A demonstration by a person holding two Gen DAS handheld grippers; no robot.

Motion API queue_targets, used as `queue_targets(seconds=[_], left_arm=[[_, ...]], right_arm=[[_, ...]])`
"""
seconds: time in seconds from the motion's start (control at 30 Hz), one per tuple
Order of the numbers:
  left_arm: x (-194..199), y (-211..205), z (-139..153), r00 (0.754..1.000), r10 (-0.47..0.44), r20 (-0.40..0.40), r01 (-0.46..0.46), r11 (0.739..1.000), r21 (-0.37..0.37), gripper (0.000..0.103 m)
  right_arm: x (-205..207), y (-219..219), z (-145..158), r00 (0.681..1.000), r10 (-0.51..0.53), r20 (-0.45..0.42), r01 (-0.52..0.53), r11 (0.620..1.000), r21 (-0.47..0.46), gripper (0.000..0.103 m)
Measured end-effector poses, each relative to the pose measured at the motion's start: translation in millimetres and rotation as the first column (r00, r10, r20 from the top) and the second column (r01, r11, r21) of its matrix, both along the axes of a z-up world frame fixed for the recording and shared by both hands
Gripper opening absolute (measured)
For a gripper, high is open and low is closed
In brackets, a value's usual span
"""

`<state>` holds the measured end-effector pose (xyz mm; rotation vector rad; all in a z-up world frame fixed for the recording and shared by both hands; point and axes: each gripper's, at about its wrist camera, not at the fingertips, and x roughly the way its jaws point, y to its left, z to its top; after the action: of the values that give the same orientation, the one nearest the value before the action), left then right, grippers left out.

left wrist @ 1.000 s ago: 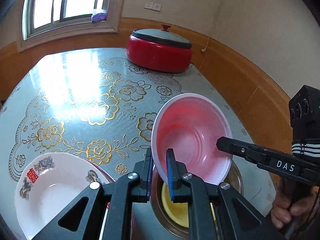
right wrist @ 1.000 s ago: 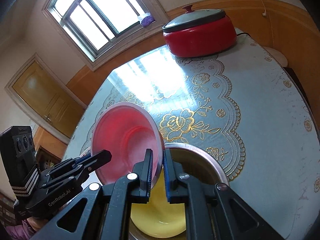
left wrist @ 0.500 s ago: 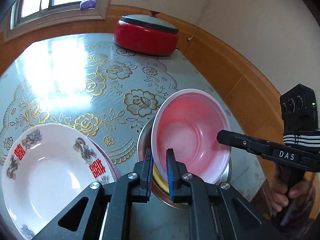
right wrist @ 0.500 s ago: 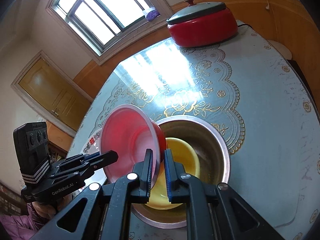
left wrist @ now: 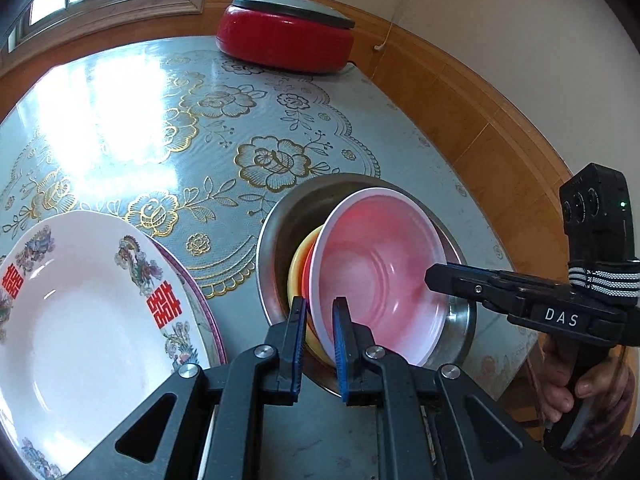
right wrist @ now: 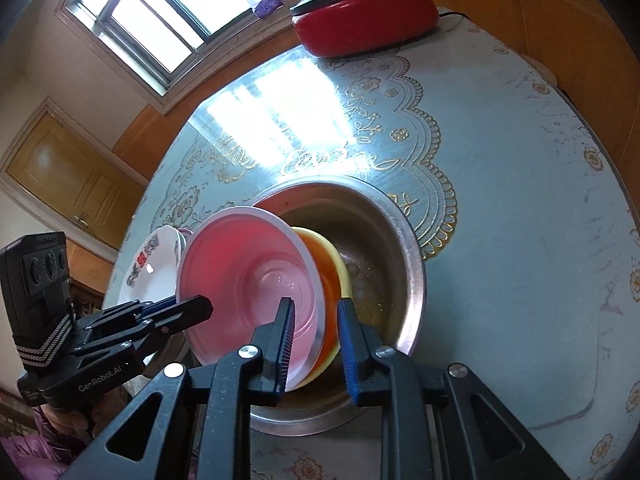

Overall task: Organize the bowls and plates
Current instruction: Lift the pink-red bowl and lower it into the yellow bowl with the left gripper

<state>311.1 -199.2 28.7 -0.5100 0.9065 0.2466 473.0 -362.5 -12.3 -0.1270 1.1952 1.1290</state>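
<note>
A pink bowl (left wrist: 380,276) with a white rim stands tilted on edge, its rim between the fingers of the left gripper (left wrist: 318,336) and the right gripper (right wrist: 314,344). It leans into a yellow bowl (right wrist: 340,272), which sits inside a wide steel basin (right wrist: 408,276) just ahead of both grippers. Left of the left gripper lies a white plate (left wrist: 80,320) with red characters, on top of another plate.
</note>
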Motion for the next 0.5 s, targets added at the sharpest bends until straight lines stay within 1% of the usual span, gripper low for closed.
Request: queue_targets(seconds=[0.07, 0.1, 0.2, 0.33, 0.5], left_arm=[[1, -1, 1, 1.000, 0.007, 0.002, -0.007, 0.999, 0.034, 0.013], [2, -1, 1, 1.000, 0.006, -0.001, -0.006, 0.999, 0.039, 0.014], [4, -1, -1, 1.000, 0.008, -0.005, -0.008, 0.999, 0.042, 0.016], [2, 0, 1, 1.000, 0.020, 0.010, -0.021, 0.999, 0.038, 0.016], [-4, -1, 3, 0.999, 0.025, 0.024, -0.027, 0.998, 0.065, 0.016]], right_arm=[[2, -2, 2, 1.000, -0.002, 0.027, 0.002, 1.000, -0.014, 0.023], [2, -2, 3, 0.999, -0.005, 0.046, 0.006, 1.000, -0.023, 0.024], [4, -1, 5, 0.998, -0.001, 0.070, 0.003, 1.000, -0.031, 0.025], [4, 9, 2, 0.994, 0.022, 0.105, -0.014, 0.997, -0.071, 0.026], [-3, 22, -2, 0.981, 0.064, 0.185, -0.042, 0.992, -0.123, 0.026]])
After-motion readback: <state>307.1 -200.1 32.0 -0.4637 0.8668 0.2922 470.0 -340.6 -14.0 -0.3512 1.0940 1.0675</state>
